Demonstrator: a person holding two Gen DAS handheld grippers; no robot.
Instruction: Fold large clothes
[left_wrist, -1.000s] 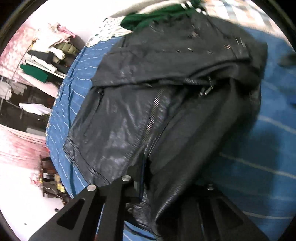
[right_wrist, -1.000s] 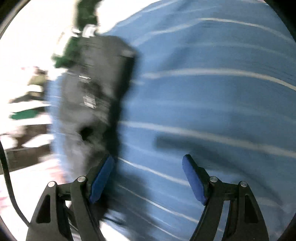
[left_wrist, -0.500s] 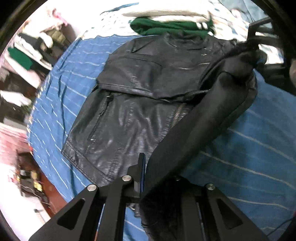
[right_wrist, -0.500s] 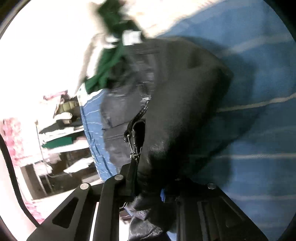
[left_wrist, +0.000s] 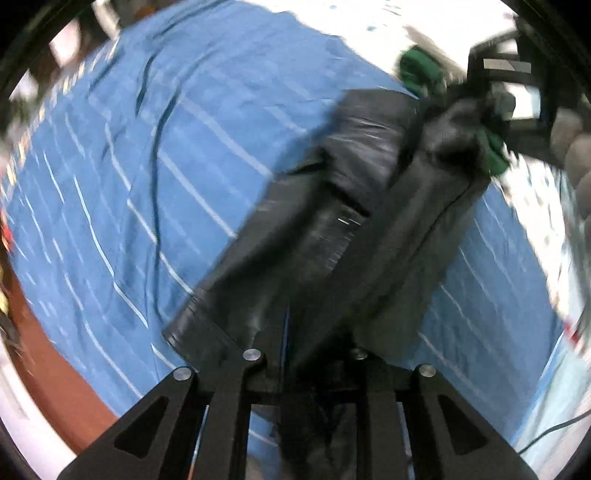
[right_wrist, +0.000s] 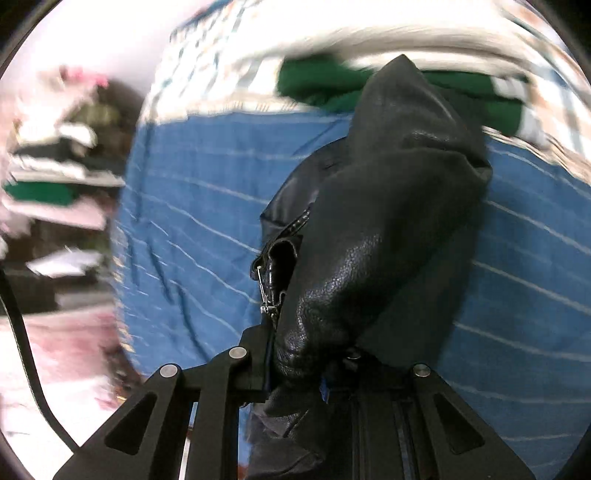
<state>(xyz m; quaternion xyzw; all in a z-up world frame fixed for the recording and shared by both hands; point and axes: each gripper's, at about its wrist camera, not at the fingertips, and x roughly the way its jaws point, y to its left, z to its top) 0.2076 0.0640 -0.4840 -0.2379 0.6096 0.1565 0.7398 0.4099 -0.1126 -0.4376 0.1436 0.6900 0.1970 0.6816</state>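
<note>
Nearest the lens, the left gripper (left_wrist: 295, 354) is clamped on the hem end of the black leather jacket (left_wrist: 332, 229); the right gripper (right_wrist: 306, 354) is clamped on a bunched fold by the zipper (right_wrist: 266, 291). The jacket hangs between them above the blue striped bedspread (left_wrist: 129, 184). The slick, heavy leather could slip from either pinch, or drag and crease unevenly when laid down. The pads are buried in fabric. Farther off, a blurred green garment (right_wrist: 317, 81), probably folded.
</note>
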